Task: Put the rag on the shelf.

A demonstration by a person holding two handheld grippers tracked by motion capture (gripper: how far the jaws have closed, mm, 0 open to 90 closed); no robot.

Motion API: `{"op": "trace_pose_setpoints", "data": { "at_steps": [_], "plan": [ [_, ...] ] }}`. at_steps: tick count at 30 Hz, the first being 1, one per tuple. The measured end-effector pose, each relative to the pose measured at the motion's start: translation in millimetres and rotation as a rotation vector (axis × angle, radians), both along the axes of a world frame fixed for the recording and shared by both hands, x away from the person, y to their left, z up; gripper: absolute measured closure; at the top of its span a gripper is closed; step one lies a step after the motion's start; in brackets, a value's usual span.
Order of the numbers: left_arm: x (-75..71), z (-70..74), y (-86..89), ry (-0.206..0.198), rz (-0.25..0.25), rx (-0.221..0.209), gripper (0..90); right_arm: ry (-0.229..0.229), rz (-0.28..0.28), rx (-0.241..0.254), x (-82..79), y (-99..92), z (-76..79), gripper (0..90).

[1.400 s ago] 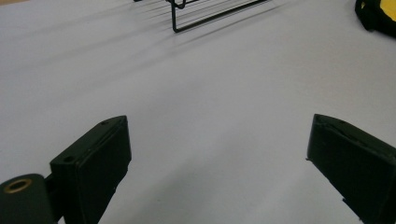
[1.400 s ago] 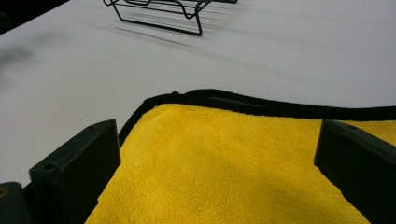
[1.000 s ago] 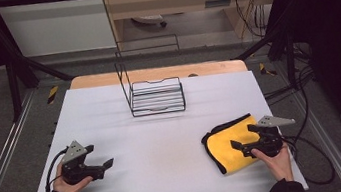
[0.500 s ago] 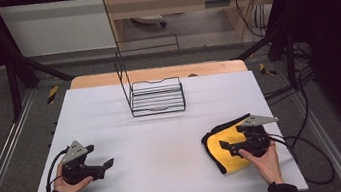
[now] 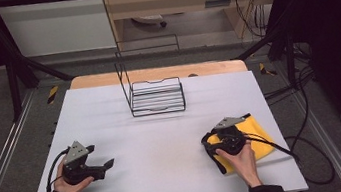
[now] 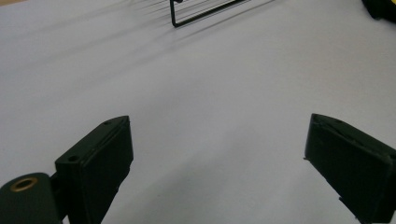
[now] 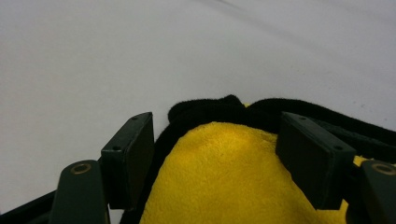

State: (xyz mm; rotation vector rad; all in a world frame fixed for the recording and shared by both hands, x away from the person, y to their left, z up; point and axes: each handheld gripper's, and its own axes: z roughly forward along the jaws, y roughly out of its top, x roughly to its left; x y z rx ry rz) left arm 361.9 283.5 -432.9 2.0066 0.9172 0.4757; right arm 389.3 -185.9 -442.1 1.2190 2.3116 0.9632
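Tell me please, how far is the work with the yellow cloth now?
Nothing looks finished yet: the yellow cloth lies on the white table, apart from the wire rack. In hand: the right claw is over a bunched corner, jaws just closing around it, not yet pressing. The left claw is open over bare table. Gripping and handling the cloth remain.

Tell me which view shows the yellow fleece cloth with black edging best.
The right gripper view: the yellow fleece cloth with black edging sits close up between the right hand-held gripper's jaws. The high view shows it small, partly covered; the left gripper view catches a corner at the top right edge.
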Motion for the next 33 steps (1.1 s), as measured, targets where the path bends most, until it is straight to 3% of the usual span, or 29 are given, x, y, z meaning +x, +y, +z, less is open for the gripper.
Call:
{"op": "trace_pose_setpoints", "data": {
  "at_steps": [8, 16, 21, 27, 33],
  "plan": [
    [0.0, -0.8, -1.9, 0.006, -0.003, 0.008, 8.2, -0.010, -0.034, -0.080, 2.2, 9.2, -5.5, 38.2],
    [-0.3, -1.3, -0.1, 0.009, 0.003, 0.005, 8.6, -0.001, -0.055, -0.142, 2.0, 5.4, -1.9, 62.9],
    [-0.4, -1.2, -1.1, 0.009, -0.001, 0.014, 9.0, 0.013, -0.074, -0.161, 3.2, 6.3, 0.3, 71.7],
    [-0.1, -1.2, -0.3, 0.010, 0.000, 0.014, 9.2, 0.022, -0.094, -0.142, 2.9, 4.8, 2.4, 76.1],
    [0.4, -1.4, -0.6, 0.011, -0.001, 0.014, 9.4, 0.005, -0.073, -0.095, 0.1, -0.4, 10.0, 77.6]
  ]
}}
